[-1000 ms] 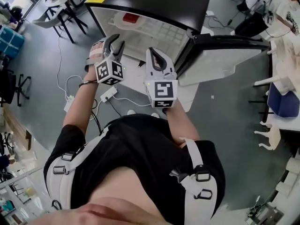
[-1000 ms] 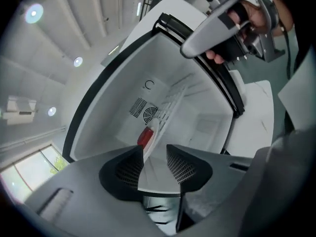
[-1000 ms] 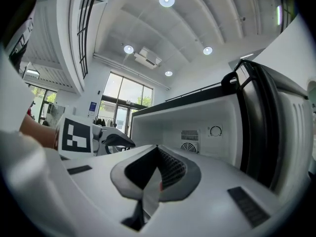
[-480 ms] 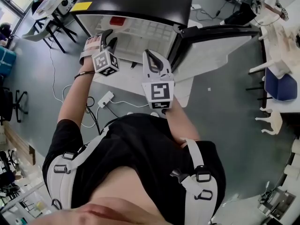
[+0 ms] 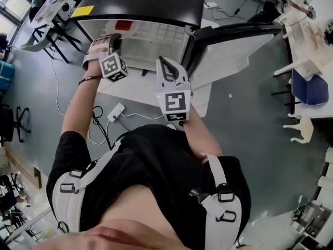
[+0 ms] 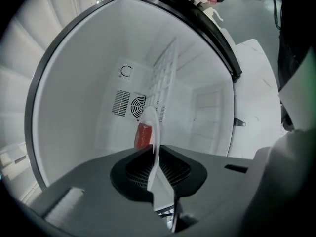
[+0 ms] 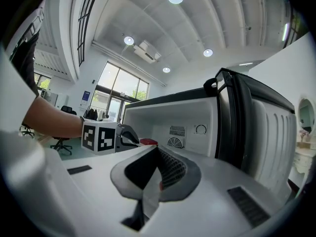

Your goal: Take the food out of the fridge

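A small red food item (image 5: 123, 25) lies inside the open white fridge compartment (image 5: 156, 40), at its back left. It shows past the jaws in the left gripper view (image 6: 142, 135), below the fan grille. My left gripper (image 5: 115, 39) is at the mouth of the fridge, short of the food. Its jaws are closing and nearly meet, with nothing between them (image 6: 152, 117). My right gripper (image 5: 165, 61) hangs shut and empty in front of the fridge, to the right of the left one. The left gripper (image 7: 129, 136) and the red food (image 7: 148, 141) also appear in the right gripper view.
The fridge door (image 5: 237, 51) stands swung open to the right. A power strip (image 5: 115, 110) and cables lie on the floor at the left. A table with chairs (image 5: 52, 14) stands at the upper left. White furniture and a blue seat (image 5: 307, 87) are on the right.
The left gripper has moved up to the fridge opening and its jaws have gone from wide apart to nearly together. The right gripper has hardly moved.
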The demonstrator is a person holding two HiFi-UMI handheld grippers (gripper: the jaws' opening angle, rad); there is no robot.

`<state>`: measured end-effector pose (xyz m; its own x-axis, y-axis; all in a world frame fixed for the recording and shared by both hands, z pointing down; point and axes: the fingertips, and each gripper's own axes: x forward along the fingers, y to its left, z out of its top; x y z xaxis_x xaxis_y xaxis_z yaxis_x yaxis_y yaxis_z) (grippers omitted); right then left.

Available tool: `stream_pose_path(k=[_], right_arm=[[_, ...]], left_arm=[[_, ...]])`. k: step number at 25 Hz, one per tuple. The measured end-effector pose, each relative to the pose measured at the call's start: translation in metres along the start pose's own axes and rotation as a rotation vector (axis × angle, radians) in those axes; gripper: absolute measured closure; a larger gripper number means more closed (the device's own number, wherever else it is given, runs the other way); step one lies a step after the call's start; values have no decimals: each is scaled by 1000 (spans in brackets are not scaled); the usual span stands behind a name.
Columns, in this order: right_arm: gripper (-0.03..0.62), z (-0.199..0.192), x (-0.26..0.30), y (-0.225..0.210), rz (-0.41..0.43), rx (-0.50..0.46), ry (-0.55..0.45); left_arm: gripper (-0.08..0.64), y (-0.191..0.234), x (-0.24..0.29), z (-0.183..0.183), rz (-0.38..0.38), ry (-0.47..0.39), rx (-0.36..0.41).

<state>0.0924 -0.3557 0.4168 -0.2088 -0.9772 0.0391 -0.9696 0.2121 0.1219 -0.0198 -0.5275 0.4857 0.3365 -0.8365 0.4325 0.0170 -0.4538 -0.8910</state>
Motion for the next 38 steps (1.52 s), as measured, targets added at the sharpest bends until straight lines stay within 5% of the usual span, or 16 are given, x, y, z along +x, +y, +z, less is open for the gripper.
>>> stream_pose_path(k=[4,10,15,24,38], right_arm=[[586,-1,0,3,10,0,1],[585,-1,1,8,28,2,0],[586,-2,2,10,36,10,1],[586,0,7,21,87,37,-20],[586,30,24,49,131,61,-163]], left_arm=[[529,-6,-7,2,-8,9,62],[543,0,-20,3,108,4,118],[543,-5,-28,-2,126,20,136],[543,0,-65,-3,224,12,125],[543,-16,-159,-18,277,16,83]])
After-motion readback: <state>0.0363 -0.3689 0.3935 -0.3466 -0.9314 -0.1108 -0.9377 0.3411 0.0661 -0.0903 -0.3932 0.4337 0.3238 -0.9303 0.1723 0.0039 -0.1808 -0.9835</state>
